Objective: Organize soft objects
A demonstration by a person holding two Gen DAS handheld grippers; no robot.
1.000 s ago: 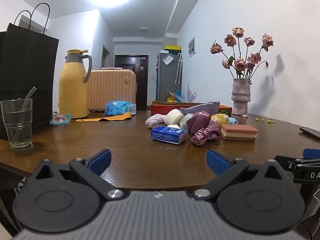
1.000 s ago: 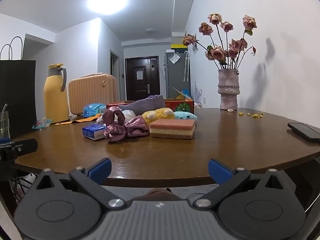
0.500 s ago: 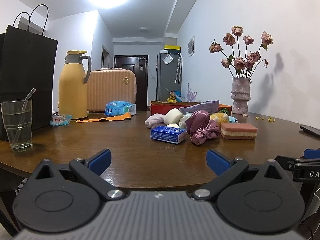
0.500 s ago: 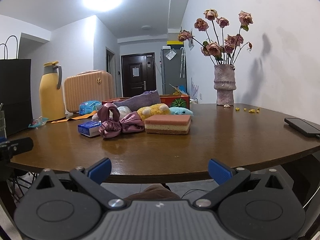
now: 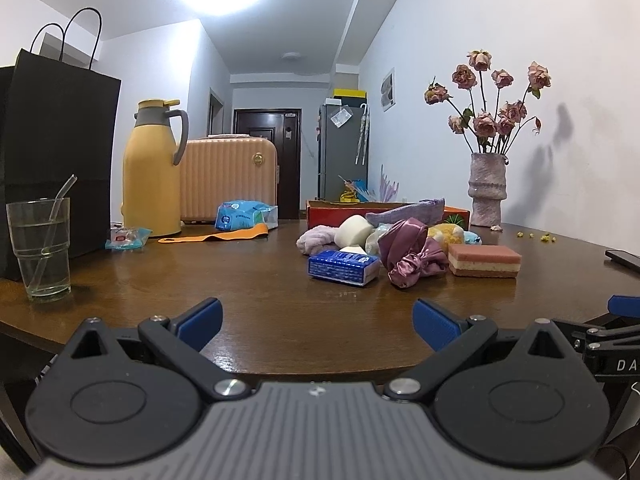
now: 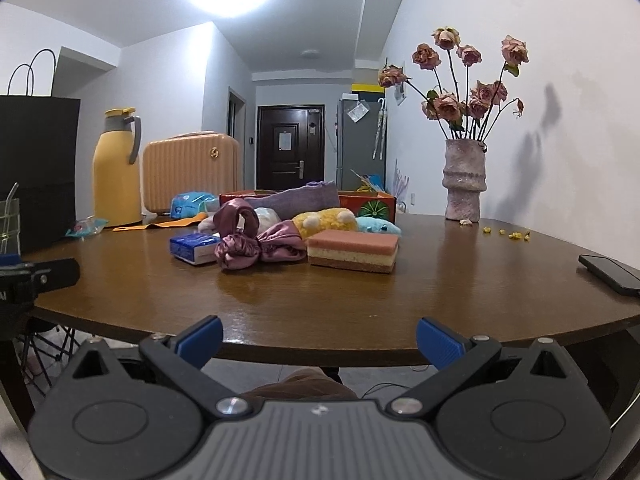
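Note:
A heap of soft things lies mid-table: a mauve satin scrunchie (image 5: 412,254) (image 6: 256,244), a pink layered sponge (image 5: 484,260) (image 6: 354,250), a blue tissue pack (image 5: 343,267) (image 6: 194,248), a yellow plush (image 6: 326,220), a white foam piece (image 5: 354,230) and a purple cloth (image 6: 298,199) draped over a red box (image 5: 320,212) (image 6: 366,202). My left gripper (image 5: 316,318) is open at the table's near edge, well short of the heap. My right gripper (image 6: 318,340) is open too, just off the table edge, empty.
A drinking glass with a straw (image 5: 40,248), a black paper bag (image 5: 56,152), a yellow thermos (image 5: 150,168) and a small suitcase (image 5: 228,178) stand at left. A vase of dried roses (image 6: 464,180) and a phone (image 6: 612,274) are at right.
Both views have shifted only slightly; the right gripper has drifted a little nearer the table edge. Nothing on the table moved and both grippers stayed open.

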